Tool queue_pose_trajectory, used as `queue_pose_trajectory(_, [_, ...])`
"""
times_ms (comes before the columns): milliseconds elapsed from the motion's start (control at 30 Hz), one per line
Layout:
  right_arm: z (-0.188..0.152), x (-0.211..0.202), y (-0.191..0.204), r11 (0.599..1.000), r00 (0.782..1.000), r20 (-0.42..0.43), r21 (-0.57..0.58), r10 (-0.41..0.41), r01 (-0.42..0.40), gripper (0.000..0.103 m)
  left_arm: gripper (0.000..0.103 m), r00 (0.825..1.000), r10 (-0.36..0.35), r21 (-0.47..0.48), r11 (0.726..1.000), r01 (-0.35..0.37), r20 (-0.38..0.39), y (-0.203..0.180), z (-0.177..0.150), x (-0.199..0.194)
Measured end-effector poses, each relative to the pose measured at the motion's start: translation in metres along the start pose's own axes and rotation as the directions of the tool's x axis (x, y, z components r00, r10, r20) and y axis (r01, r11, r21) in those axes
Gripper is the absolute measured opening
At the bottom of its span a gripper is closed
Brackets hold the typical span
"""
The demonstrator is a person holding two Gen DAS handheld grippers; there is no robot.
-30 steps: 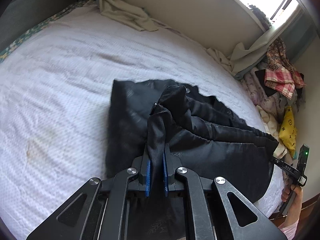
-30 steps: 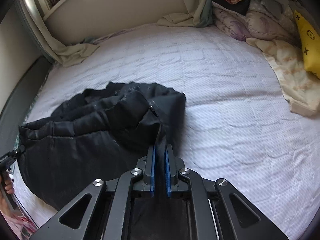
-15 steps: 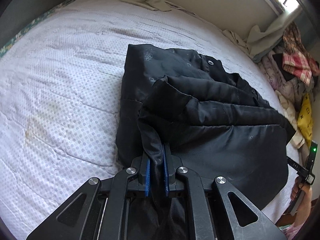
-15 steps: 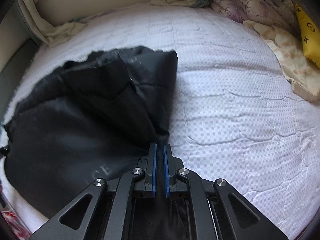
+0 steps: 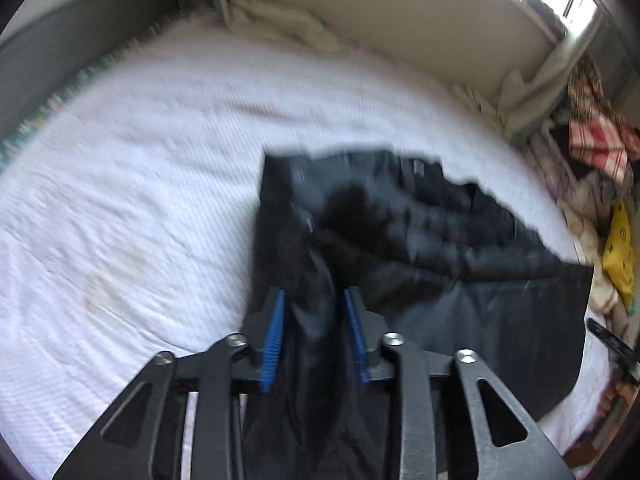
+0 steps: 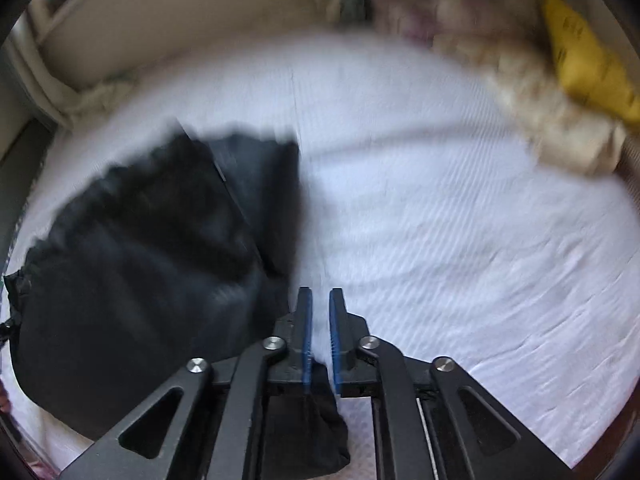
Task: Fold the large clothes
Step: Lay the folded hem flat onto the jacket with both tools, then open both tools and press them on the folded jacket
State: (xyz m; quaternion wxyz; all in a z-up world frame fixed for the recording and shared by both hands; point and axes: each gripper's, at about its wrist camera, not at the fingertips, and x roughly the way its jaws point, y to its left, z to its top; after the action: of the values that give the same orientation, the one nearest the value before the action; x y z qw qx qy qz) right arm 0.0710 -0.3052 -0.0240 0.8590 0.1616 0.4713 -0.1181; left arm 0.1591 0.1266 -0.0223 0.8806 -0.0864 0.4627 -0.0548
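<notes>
A large black padded jacket (image 5: 440,264) lies bunched on the white bedspread (image 5: 140,200); it also shows in the right wrist view (image 6: 140,264). My left gripper (image 5: 314,304) is open, with a fold of the jacket loose between its blue pads. My right gripper (image 6: 319,300) has its jaws slightly apart over white bedspread (image 6: 440,220), with nothing between the tips; a bit of black cloth lies under its base. Both views are blurred by motion.
A pile of clothes with a red plaid piece (image 5: 596,144) and a yellow cushion (image 5: 620,256) lies at the bed's right side; the cushion shows in the right wrist view (image 6: 588,64). Cream curtains (image 5: 288,20) hang at the wall behind. A grey headboard (image 5: 80,52) is at left.
Both grippers have opened and let go of the jacket cloth they held. Both have pulled back and up; the jacket has dropped onto the bed.
</notes>
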Motion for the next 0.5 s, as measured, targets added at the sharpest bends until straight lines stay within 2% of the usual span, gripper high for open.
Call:
queue_pose_trajectory(67, [0.006, -0.028, 0.015, 0.999, 0.993, 0.119, -0.046, -0.017, 0.023, 0.011, 0.046, 0.997, 0.016, 0.014, 1.0, -0.017, 0.076, -0.009, 0.001, -0.017])
queue_pose_trajectory(100, [0.008, -0.037, 0.023, 0.997, 0.987, 0.161, -0.07, -0.005, 0.016, 0.013, 0.049, 0.994, -0.011, 0.036, 0.999, 0.007, 0.11, -0.02, 0.0, -0.024])
queue_pose_trajectory(167, [0.01, -0.046, 0.046, 0.989, 0.976, 0.205, -0.142, 0.075, -0.046, 0.018, 0.053, 0.991, -0.069, 0.091, 0.994, 0.059, 0.113, -0.04, -0.005, -0.026])
queue_pose_trajectory(200, [0.009, -0.046, 0.056, 0.983, 0.973, 0.202, -0.169, 0.11, -0.076, 0.019, 0.054, 0.991, -0.086, 0.138, 0.988, 0.072, 0.099, -0.055, -0.009, -0.022])
queue_pose_trajectory(267, [0.006, -0.038, 0.08, 0.967, 0.973, 0.166, -0.227, 0.16, -0.12, 0.019, 0.055, 0.995, -0.069, 0.215, 0.975, 0.053, 0.066, -0.078, -0.017, -0.008])
queue_pose_trajectory(367, [-0.002, -0.018, 0.099, 0.962, 0.984, 0.127, -0.257, 0.123, -0.088, 0.019, 0.055, 1.0, 0.001, 0.275, 0.962, 0.005, -0.022, -0.095, -0.034, 0.029])
queue_pose_trajectory(500, [-0.011, 0.02, 0.108, 0.962, 0.997, 0.06, -0.27, 0.049, -0.031, 0.019, 0.057, 0.999, 0.051, 0.324, 0.945, -0.044, -0.012, -0.097, -0.047, 0.046])
